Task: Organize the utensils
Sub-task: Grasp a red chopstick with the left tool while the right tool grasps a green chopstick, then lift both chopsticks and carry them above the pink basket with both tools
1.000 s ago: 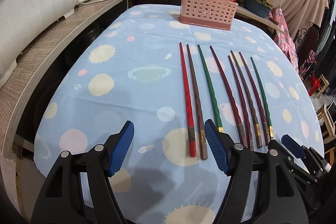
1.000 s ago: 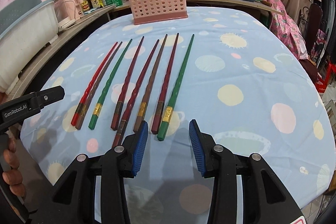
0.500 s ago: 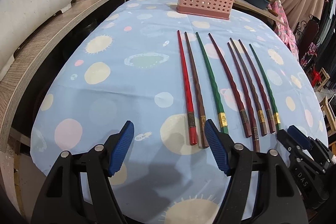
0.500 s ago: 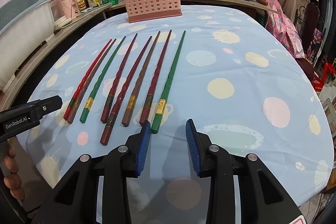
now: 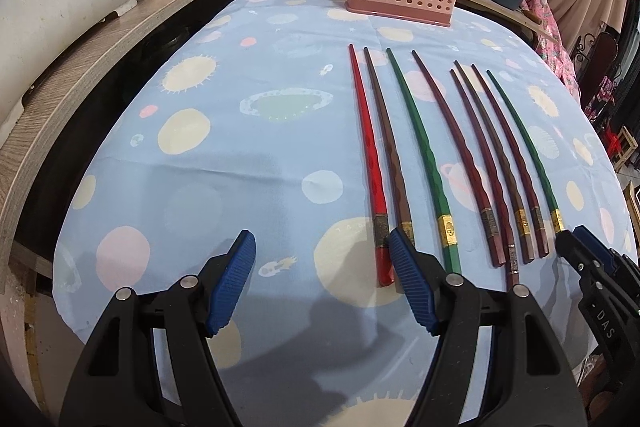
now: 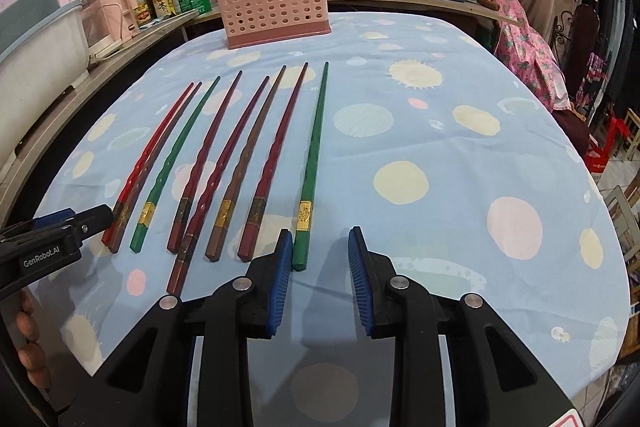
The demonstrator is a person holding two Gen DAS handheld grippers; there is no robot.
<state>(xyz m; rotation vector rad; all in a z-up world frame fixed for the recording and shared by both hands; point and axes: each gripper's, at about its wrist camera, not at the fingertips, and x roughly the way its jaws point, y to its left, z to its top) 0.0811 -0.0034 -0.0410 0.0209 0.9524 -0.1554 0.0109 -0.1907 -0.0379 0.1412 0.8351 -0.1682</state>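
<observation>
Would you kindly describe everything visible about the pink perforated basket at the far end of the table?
The pink basket looks like moulded plastic, a boxy upright holder whose walls are pierced with rows of round holes above a darker pink solid base. Its rim steps down in a notch near one corner. It stands upright on the blue patterned tablecloth at the table's far edge, apart from the row of chopsticks lying nearer. A reddish stick rises near its notched corner; whether it stands inside is unclear.

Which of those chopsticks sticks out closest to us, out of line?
The dark red chopstick, fifth from the left; its butt end reaches well past the others' ends toward the cameras.
</observation>
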